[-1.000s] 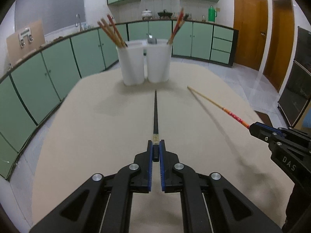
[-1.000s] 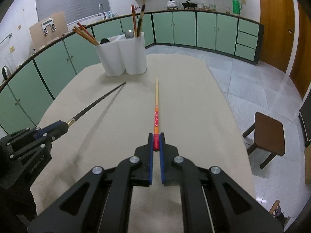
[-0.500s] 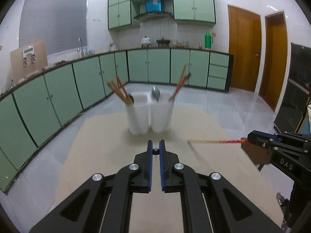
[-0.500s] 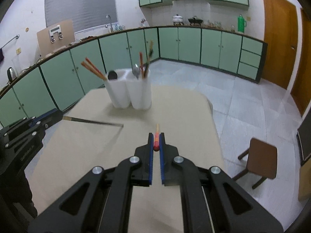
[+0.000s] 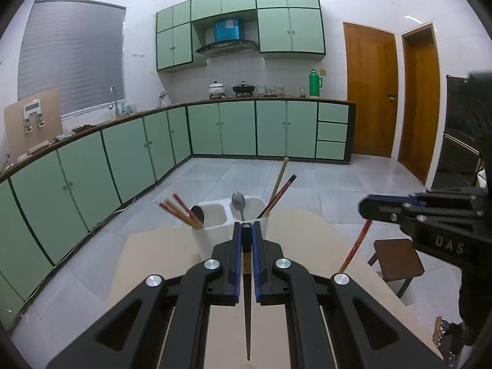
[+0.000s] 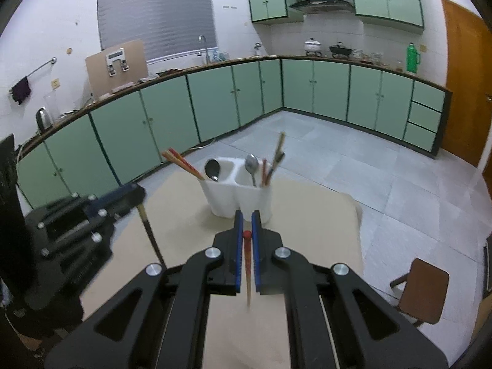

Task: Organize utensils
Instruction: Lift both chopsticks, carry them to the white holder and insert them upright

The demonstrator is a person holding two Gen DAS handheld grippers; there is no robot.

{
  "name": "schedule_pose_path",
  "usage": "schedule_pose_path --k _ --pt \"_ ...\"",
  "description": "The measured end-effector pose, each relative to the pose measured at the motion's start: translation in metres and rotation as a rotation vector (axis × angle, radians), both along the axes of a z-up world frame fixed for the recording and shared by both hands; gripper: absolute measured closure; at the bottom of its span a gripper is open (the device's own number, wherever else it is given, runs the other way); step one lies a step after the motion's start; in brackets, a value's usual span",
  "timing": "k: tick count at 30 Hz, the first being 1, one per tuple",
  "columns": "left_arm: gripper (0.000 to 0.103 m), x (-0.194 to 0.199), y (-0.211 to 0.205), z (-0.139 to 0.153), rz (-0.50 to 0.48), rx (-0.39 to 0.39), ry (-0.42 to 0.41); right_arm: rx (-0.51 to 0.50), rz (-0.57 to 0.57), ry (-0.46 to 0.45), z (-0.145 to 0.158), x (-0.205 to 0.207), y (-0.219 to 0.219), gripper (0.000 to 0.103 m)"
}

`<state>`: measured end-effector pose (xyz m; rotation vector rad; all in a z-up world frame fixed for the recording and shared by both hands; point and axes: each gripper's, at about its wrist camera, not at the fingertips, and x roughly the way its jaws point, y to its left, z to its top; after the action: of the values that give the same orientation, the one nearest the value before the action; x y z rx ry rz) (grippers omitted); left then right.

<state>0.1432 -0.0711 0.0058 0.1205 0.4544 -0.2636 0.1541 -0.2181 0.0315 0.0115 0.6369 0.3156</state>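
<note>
Left wrist view: my left gripper (image 5: 246, 229) pinches a black chopstick (image 5: 247, 313) by its top, tip hanging above the beige table (image 5: 147, 264); the white utensil holder (image 5: 215, 218) stands just beyond.

Right wrist view: my right gripper (image 6: 246, 227) pinches a red-topped wooden chopstick (image 6: 248, 276), hanging near the holder.

I am working in a home kitchen: green cabinets (image 5: 240, 129) run under a long counter (image 6: 215, 64), a range hood (image 5: 227, 46) hangs above pots (image 5: 216, 88), and a tap (image 6: 203, 44) stands by the shuttered window (image 5: 72, 55).
</note>
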Motion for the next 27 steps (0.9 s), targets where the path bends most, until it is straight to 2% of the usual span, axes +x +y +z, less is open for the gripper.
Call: schedule_pose_path --k 8,17,22,27 --pt "0.097 0.011 0.003 0.023 -0.025 -0.035 -0.031 0.02 0.038 -0.063 0.047 0.022 0.002 0.098" --pt "0.097 0.047 0.009 0.073 -0.003 -0.067 -0.134 0.046 0.02 -0.14 0.096 0.068 0.004 0.098" --pt "0.097 0.078 0.011 0.098 0.019 -0.075 -0.189 0.07 -0.005 -0.174 0.112 0.1 0.003 0.098" --pt "0.097 0.109 0.012 0.108 0.042 -0.079 -0.225 0.078 -0.032 -0.197 0.117 0.133 0.005 0.098"
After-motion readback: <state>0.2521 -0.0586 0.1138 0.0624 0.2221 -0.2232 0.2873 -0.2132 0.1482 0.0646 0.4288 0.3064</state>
